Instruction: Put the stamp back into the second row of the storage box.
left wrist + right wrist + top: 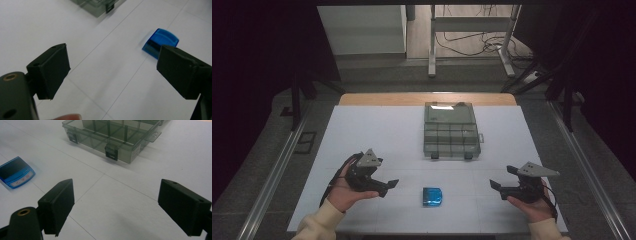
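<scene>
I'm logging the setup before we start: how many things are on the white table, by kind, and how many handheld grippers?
Clear grey plastic compartment box: 1
Small blue flat plastic device: 1
Black two-jaw handheld grippers: 2, the left gripper and the right gripper, both open and empty
Total: 4

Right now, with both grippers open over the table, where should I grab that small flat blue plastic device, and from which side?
Grip the small flat blue plastic device across its two straight long sides, coming down from above. It lies flat on the white table, standing clear of the smoky clear plastic compartment box, and looks narrow enough for open jaws. The left gripper is probably best placed, already pointing toward it.
</scene>
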Available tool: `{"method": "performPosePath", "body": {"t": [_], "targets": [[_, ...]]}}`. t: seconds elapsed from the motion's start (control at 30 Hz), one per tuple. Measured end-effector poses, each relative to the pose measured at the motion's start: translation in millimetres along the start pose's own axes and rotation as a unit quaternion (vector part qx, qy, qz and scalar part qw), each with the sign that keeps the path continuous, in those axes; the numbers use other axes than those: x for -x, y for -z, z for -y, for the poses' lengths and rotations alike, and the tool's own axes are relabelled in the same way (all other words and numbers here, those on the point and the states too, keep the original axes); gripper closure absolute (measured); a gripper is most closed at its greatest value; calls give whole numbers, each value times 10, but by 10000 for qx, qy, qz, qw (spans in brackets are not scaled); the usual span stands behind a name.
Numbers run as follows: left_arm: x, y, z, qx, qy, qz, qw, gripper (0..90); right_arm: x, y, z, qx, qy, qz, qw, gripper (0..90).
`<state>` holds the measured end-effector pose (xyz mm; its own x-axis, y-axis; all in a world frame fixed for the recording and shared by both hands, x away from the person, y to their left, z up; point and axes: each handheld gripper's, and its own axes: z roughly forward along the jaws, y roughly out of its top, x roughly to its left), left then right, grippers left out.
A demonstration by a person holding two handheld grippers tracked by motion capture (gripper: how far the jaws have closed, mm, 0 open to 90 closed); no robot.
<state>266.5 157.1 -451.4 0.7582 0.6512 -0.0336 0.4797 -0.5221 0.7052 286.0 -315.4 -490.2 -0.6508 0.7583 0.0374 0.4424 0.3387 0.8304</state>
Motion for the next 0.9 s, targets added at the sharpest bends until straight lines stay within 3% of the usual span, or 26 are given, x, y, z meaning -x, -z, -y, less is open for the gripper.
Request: {"method": "performPosePath", "body": {"t": [0.33,0.53,0.9], "targets": [[199,-167,-321,-146,-454,308,9984,115,-2,-10,-1,-19,5,0,10000,139],[296,-301,-502,-380,-735,542,9951,116,-2,-16,2,-35,13,-12,10000,139],[443,-499,-592,-626,-1036,740,9899,118,6,-30,6,-72,2,8,10000,139]]}}
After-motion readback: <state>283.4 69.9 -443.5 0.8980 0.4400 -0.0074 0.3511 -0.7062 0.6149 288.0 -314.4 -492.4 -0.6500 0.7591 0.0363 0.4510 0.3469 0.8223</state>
